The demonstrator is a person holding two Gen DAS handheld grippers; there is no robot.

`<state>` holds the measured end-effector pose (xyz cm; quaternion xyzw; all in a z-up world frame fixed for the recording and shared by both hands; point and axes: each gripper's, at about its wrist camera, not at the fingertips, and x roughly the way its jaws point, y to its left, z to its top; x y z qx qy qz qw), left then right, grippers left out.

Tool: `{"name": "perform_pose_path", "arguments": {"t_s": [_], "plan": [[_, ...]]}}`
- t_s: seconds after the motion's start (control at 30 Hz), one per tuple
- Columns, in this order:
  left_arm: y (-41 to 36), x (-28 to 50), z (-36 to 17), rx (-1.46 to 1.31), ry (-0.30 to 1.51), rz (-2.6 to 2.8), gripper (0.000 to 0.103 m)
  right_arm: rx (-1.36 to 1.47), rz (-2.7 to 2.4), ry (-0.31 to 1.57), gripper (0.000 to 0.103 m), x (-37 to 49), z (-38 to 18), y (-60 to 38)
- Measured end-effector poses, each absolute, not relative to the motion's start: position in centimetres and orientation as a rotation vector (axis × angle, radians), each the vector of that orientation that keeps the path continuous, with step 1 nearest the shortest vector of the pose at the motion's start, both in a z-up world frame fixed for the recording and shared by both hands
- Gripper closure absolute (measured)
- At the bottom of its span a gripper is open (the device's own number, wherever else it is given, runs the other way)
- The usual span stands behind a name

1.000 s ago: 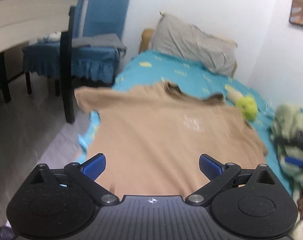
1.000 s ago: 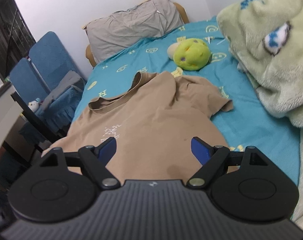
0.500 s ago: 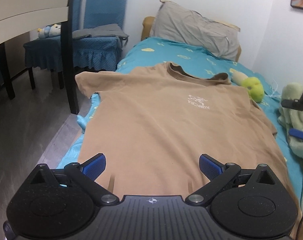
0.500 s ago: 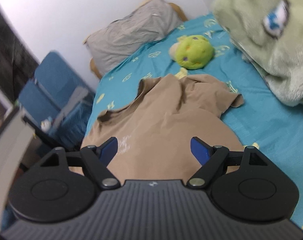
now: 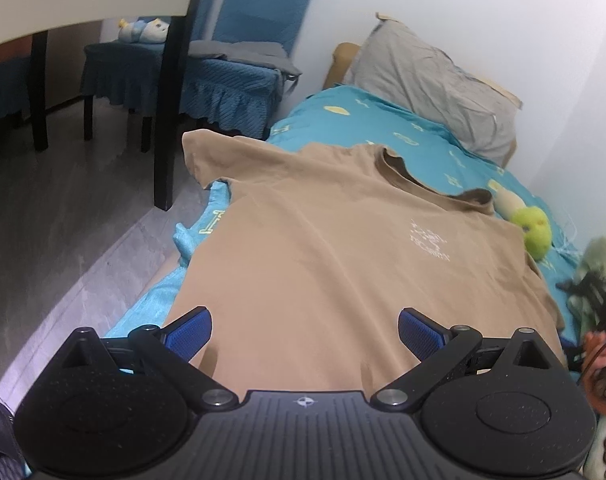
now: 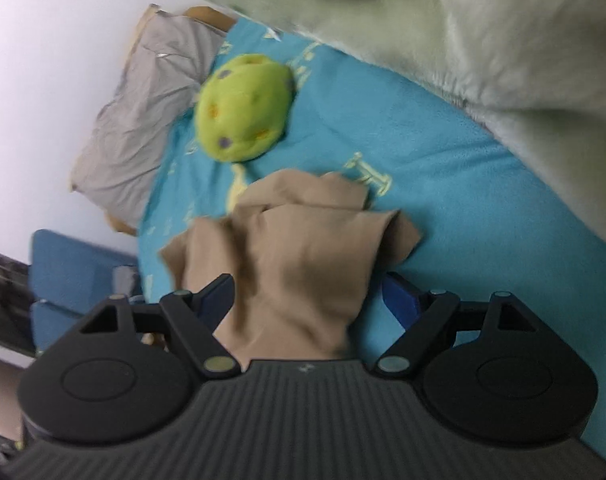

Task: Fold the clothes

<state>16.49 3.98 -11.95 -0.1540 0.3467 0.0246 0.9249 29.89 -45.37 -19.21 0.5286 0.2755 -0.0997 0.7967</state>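
A tan T-shirt [image 5: 343, 264] lies spread front-up on the blue bed [image 5: 423, 140], collar toward the pillow, its left sleeve hanging over the bed's edge. My left gripper [image 5: 305, 330] hovers open over the shirt's hem, nothing between its blue pads. In the right wrist view the shirt's right side and sleeve [image 6: 303, 248] run between the fingers of my right gripper [image 6: 307, 300], which is rolled over and stands open low by the cloth. The pads do not press on it. That view is blurred. My right gripper [image 5: 595, 292] also shows dimly at the left wrist view's right edge.
A yellow-green plush toy [image 6: 243, 112] lies beyond the shirt's right shoulder. A pale green fluffy blanket [image 6: 463, 32] fills the bed's right side. A grey pillow [image 5: 435, 80] leans at the head. Blue chairs [image 5: 239, 52] and a table leg [image 5: 171, 120] stand left of the bed.
My right gripper has dropped and rolled, closing in on the shirt's right side near the sleeve. My left gripper has sunk slightly toward the hem. Both stay open.
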Motion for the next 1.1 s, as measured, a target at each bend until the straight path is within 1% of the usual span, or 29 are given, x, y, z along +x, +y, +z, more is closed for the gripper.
{"name": "perform_pose_path", "arguments": {"t_s": [0.07,0.1,0.13,0.17,0.2,0.3,0.4,0.47,0.5,0.57,0.6,0.63,0.67,0.7,0.73,0.8,0.9,0.97,1.0,1.1], "plan": [[4.1,17.3,-12.3,-0.332,0.71,0.052,0.002,1.124,-0.209,0.547,0.02,30.8,-19.8,-45.7],[4.1,17.7,-12.5,-0.335,0.711,0.05,0.002,1.122,-0.207,0.534,0.027,31.3,-20.0,-45.9],[4.0,18.0,-12.7,-0.334,0.711,0.047,0.002,1.118,-0.204,0.527,0.045,31.8,-20.1,-46.0],[3.9,18.4,-12.9,-0.333,0.71,0.044,0.002,1.111,-0.2,0.53,0.058,32.3,-20.2,-46.1],[3.8,18.6,-13.1,-0.327,0.713,0.043,0.002,1.1,-0.191,0.538,0.081,32.7,-20.2,-46.1],[3.3,19.0,-13.4,-0.303,0.708,0.031,0.002,1.006,-0.209,0.464,0.087,32.1,-18.7,-46.0],[3.0,18.9,-13.3,-0.288,0.697,0.021,0.002,0.926,-0.279,0.353,0.087,30.5,-16.3,-46.3],[3.0,18.7,-13.2,-0.283,0.687,0.006,0.002,0.88,-0.321,0.369,0.087,30.1,-15.8,-46.3],[2.9,18.6,-13.1,-0.273,0.681,0.006,0.002,0.872,-0.335,0.385,0.086,29.8,-15.9,-46.4],[2.7,18.2,-12.8,-0.254,0.668,0.004,0.002,0.958,-0.327,0.409,0.082,29.2,-16.7,-47.0],[2.7,18.0,-12.6,-0.247,0.659,0.003,0.002,1.006,-0.315,0.419,0.075,28.8,-17.1,-47.4],[2.6,17.8,-12.5,-0.241,0.652,0.003,0.002,1.027,-0.298,0.431,0.06,28.6,-17.3,-47.5],[2.6,17.6,-12.3,-0.237,0.648,0.002,0.002,1.02,-0.277,0.437,0.049,28.5,-17.2,-47.4],[2.6,17.4,-12.2,-0.236,0.648,-0.001,0.002,1.007,-0.247,0.432,0.021,28.3,-17.0,-47.2],[2.7,17.3,-12.1,-0.238,0.649,-0.004,0.002,1.003,-0.22,0.422,0.009,28.1,-16.8,-47.1],[2.8,17.0,-11.9,-0.245,0.648,-0.01,0.002,1.008,-0.187,0.412,0.009,27.8,-16.7,-46.9],[2.7,16.7,-11.8,-0.241,0.646,-0.015,0.002,1.038,-0.196,0.469,0.009,28.1,-17.6,-46.7],[2.7,16.7,-11.8,-0.239,0.649,-0.017,0.002,0.998,-0.213,0.507,0.009,28.7,-18.2,-46.4],[2.7,16.7,-11.8,-0.241,0.65,-0.018,0.002,0.997,-0.206,0.514,0.008,29.1,-18.7,-46.3],[2.8,17.0,-12.0,-0.251,0.657,-0.019,0.002,1.012,-0.187,0.52,0.008,30.0,-19.9,-45.9]]}}
